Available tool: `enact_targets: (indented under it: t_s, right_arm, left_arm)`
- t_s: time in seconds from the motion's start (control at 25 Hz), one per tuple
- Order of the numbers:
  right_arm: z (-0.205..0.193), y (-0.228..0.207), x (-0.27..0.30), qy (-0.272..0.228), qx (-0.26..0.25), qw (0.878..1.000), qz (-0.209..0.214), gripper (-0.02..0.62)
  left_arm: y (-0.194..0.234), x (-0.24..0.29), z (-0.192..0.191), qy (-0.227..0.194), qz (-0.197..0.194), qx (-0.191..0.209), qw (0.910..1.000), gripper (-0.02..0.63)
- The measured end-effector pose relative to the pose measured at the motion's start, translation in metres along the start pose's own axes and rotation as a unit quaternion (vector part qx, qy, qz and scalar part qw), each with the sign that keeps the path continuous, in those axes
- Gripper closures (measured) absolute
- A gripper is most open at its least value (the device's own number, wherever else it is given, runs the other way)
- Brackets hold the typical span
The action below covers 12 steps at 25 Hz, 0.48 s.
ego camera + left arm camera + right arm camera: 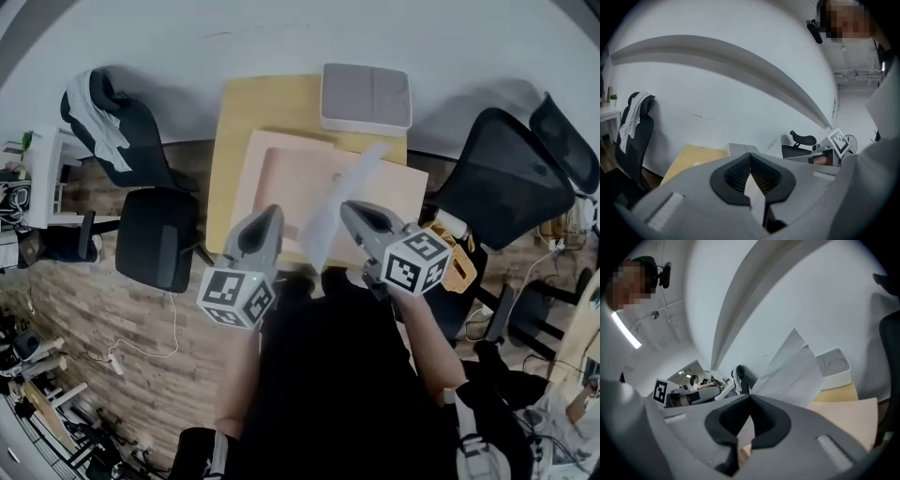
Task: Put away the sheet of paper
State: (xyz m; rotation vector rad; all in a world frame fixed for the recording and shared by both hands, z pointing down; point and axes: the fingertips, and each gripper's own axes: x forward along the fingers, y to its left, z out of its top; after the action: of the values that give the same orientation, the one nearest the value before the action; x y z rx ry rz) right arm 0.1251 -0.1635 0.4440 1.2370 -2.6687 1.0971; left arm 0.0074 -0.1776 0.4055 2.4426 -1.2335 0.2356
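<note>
Left gripper (750,155) fingers (732,176) pinch sheet of paper (753,190); table (690,160) beyond.

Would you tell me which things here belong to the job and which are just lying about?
Job: sheet of paper, right gripper gripping it, left gripper, probably the pink tray.
Lying about: grey box, black mesh chair.
</note>
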Motion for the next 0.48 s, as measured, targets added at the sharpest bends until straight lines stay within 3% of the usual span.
enact_targets:
  t_s: [0.24,0.48]
  right_arm:
    - [-0.02,-0.024,0.007,0.045,0.038,0.998,0.01,0.594]
    - [-0.041,-0.057,0.006,0.08,0.064,0.995,-0.014,0.594]
  left_arm:
    - [0.008,-0.008,-0.005,0.001,0.025,-0.007,0.9997,0.597]
    - [0.008,-0.006,-0.005,-0.001,0.027,-0.006,0.9996,0.597]
